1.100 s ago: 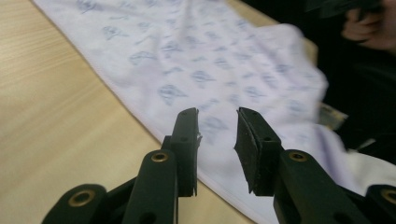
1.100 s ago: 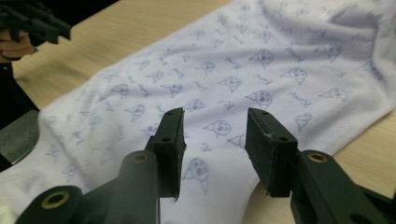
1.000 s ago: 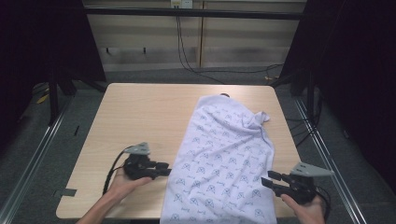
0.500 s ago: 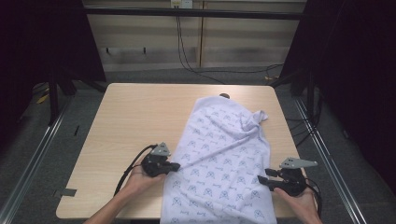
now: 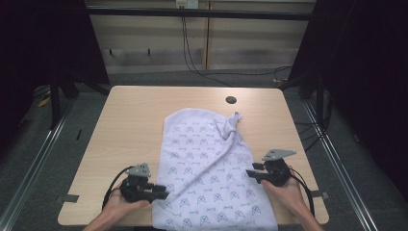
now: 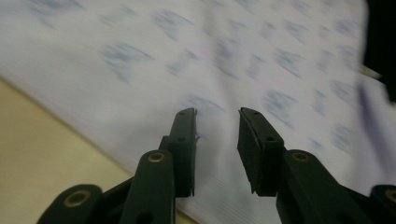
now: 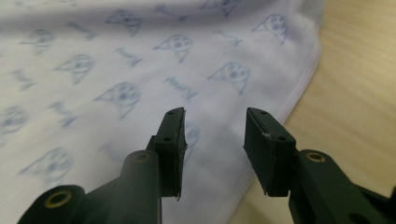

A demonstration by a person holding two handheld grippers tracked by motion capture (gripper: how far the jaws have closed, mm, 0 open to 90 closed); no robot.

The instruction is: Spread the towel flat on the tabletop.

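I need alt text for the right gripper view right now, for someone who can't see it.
The right claw hovers open over the hemmed edge of a pale lilac cloth printed with small blue animal faces, nothing between its two black jaws. The cloth lies on a light wooden table, which shows bare to the right of the hem.

My left gripper view is motion-blurred: the cloth point(image 6: 224, 60) print there is just smears, can't read the motifs. In the high view the cloth's near end runs over the table's point(image 5: 134, 115) front edge and is cut off by the picture's bottom. My forearms are cropped there too. The knotted bunch at the cloth's far right corner is too small to make out.
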